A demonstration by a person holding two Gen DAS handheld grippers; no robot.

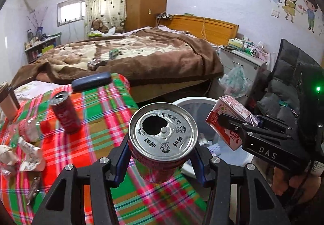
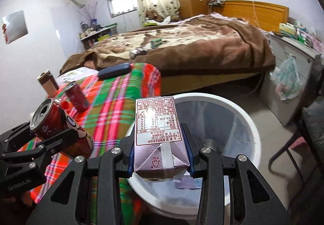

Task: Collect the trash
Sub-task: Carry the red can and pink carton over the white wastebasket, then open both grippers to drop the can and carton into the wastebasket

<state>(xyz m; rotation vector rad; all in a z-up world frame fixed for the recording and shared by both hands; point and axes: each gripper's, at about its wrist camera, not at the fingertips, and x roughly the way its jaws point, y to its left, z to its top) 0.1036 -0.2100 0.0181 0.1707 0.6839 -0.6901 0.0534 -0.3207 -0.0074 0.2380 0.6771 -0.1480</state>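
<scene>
My left gripper point(image 1: 162, 161) is shut on a red drink can point(image 1: 163, 144) with an opened silver top, held above the edge of the plaid cloth point(image 1: 101, 115). My right gripper point(image 2: 160, 157) is shut on a pink milk carton point(image 2: 158, 133), over the near rim of the white trash bin point(image 2: 243, 121). In the left wrist view the right gripper point(image 1: 237, 129) with its carton point(image 1: 228, 119) hangs to the right, above the bin point(image 1: 194, 101). The right wrist view shows the left gripper point(image 2: 50, 135) and its can point(image 2: 58, 129) at the left.
On the plaid cloth stand another red can point(image 1: 64, 113), a brown carton point(image 1: 8, 101), a dark case point(image 1: 91, 81), a clear plastic bottle point(image 1: 28, 129) and crumpled wrappers point(image 1: 26, 154). A bed with a brown blanket point(image 1: 131, 54) lies behind. A dark chair point(image 1: 291, 83) stands right of the bin.
</scene>
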